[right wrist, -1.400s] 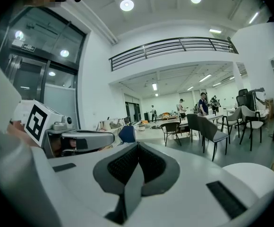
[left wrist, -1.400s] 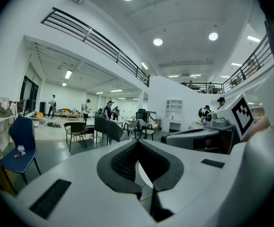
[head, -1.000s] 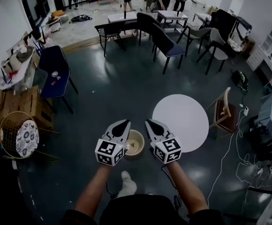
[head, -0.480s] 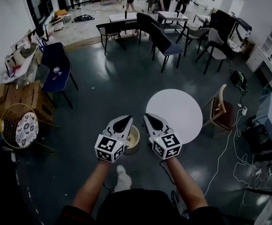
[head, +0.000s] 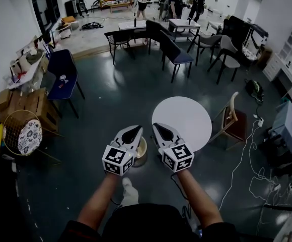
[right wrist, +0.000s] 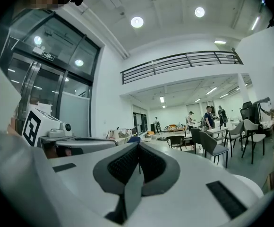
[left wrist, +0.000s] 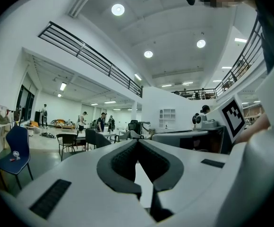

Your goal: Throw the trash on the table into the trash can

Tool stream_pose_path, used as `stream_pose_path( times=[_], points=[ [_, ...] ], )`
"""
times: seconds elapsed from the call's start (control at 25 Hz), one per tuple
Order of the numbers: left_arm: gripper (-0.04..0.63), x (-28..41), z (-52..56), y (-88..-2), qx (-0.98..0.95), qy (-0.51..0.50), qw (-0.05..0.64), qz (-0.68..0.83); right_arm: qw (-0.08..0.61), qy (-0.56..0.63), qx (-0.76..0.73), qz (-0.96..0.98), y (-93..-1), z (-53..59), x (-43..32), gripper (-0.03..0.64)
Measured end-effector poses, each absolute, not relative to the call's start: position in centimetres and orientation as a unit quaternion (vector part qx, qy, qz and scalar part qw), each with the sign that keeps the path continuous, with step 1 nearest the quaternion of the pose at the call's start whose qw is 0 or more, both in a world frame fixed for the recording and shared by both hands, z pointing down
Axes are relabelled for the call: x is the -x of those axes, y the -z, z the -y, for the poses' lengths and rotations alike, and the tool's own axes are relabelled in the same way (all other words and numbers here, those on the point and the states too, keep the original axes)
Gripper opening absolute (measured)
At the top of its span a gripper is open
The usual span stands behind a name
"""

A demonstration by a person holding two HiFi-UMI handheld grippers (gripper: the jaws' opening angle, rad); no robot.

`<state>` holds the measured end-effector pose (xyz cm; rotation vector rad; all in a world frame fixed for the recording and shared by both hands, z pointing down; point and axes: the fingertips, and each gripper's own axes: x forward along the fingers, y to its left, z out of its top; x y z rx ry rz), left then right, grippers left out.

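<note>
Beside one white table (head: 189, 119), two grippers (head: 136, 129) (head: 156, 126) flank one trash can (head: 143, 153).

This is a big open-plan hall used as a shared workspace or lab, not a home: a dark polished floor (head: 121, 95) carries scattered dark chairs (head: 173, 52), a round white worktop (head: 181, 121), wooden crates (head: 27, 105) and loose cables (head: 246, 155). People (head: 176, 1) stand among tables at the far end. Overhead, a railed gallery (right wrist: 184, 60) and round ceiling lights (left wrist: 118, 9) sit beneath a very high ceiling.
</note>
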<state>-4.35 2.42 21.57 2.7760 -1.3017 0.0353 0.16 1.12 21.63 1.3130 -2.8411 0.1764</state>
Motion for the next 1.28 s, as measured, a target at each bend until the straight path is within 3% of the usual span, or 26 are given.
stream_pose_path(
  times=[0.6,1.28],
  points=[
    [0.015,2.2,-12.0,-20.5,-0.899,-0.012,0.019,0.438,-0.003,-0.044,-0.423,0.905,-20.5,-10.3,-3.0,0.02],
    [0.015,1.4,-15.5,-20.7,-0.897,-0.01,0.025,0.442,-0.001,-0.047,-0.42,0.906,-20.7,-13.5,-3.4,0.02]
  ],
)
